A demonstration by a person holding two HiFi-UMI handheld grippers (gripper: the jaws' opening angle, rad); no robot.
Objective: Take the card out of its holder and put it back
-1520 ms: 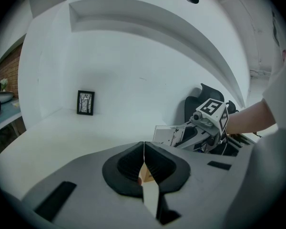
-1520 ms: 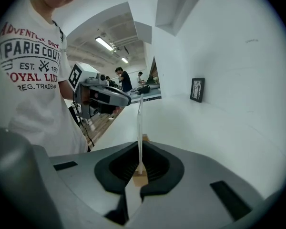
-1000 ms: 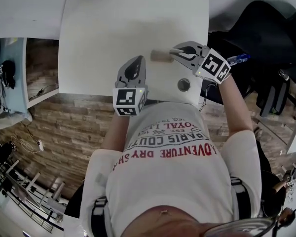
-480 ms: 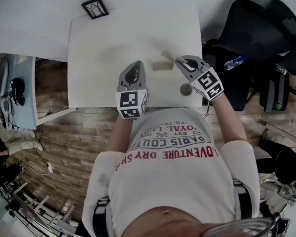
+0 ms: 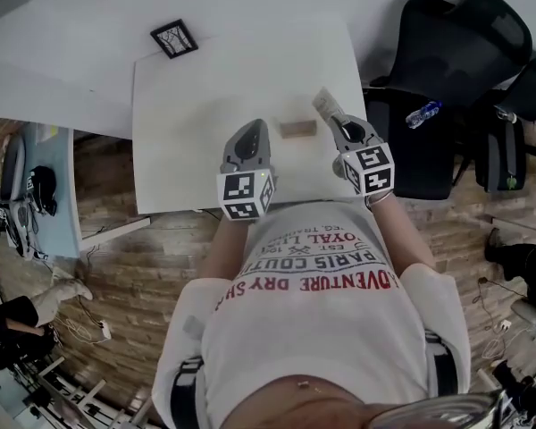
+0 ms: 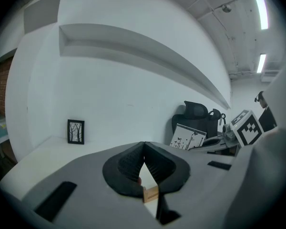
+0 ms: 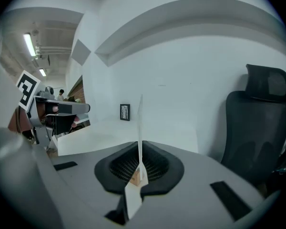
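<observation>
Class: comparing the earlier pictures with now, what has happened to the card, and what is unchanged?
The right tongs, shut on the card, have lifted it clear of the wooden holder and off to its right. The holder stays on the table; the left tongs stay shut, empty.

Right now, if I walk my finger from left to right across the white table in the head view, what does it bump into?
picture frame → left gripper → wooden holder → card, pinched in the right gripper → black chair
</observation>
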